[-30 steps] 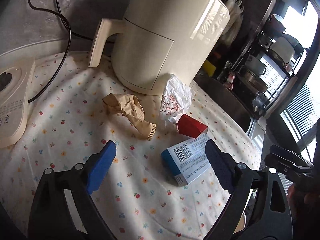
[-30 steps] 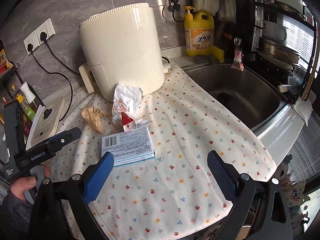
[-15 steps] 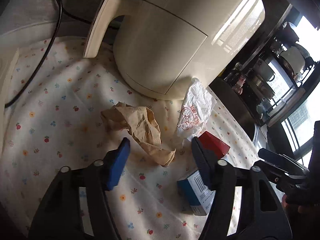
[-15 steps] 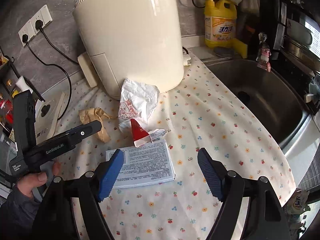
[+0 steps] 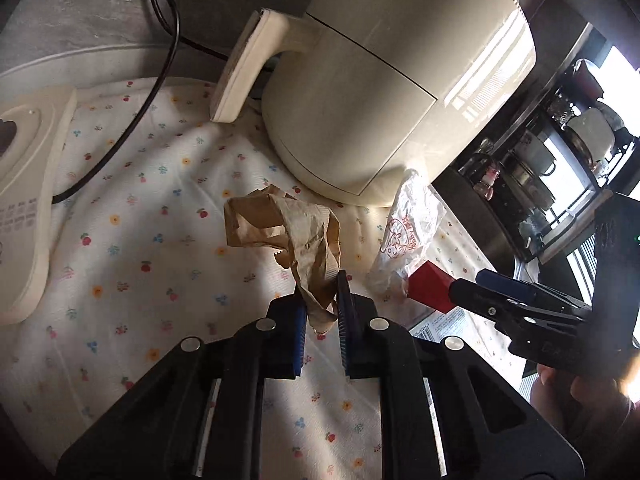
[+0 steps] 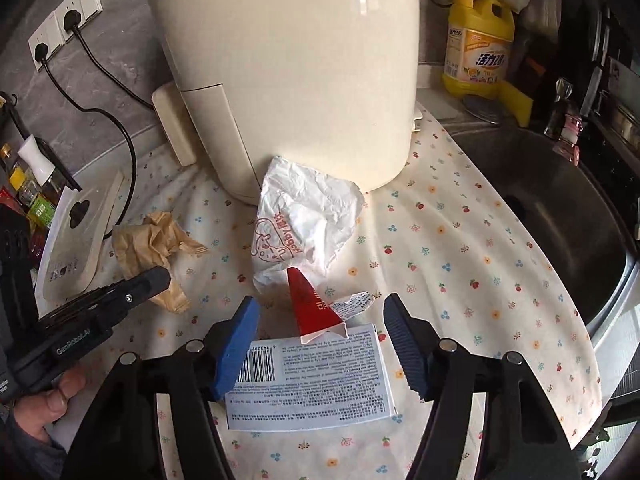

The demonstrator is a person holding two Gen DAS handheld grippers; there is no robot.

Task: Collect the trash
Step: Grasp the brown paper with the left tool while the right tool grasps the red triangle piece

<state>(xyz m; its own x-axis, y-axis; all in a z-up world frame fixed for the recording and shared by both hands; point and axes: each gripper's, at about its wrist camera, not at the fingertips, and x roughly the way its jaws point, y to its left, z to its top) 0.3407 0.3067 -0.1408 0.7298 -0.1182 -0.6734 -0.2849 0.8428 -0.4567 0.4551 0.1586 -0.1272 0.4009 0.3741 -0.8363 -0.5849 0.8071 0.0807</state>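
The left hand-held gripper (image 5: 322, 312) is closing, its blue pads pinching the near tail of the crumpled brown paper bag (image 5: 288, 236) lying on the floral-cloth desk (image 5: 132, 264). The right hand-held gripper (image 6: 320, 344) is spread but narrowing around a red cardboard box (image 6: 312, 304), pads not touching it, above a flat white printed carton (image 6: 316, 384). Just beyond lies a crumpled white wrapper (image 6: 308, 220) against the cream air fryer (image 6: 288, 64).

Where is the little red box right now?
In the right wrist view, the small red cardboard box lies on the flowered cloth, between the crumpled white wrapper and the flat white printed box, at centre.
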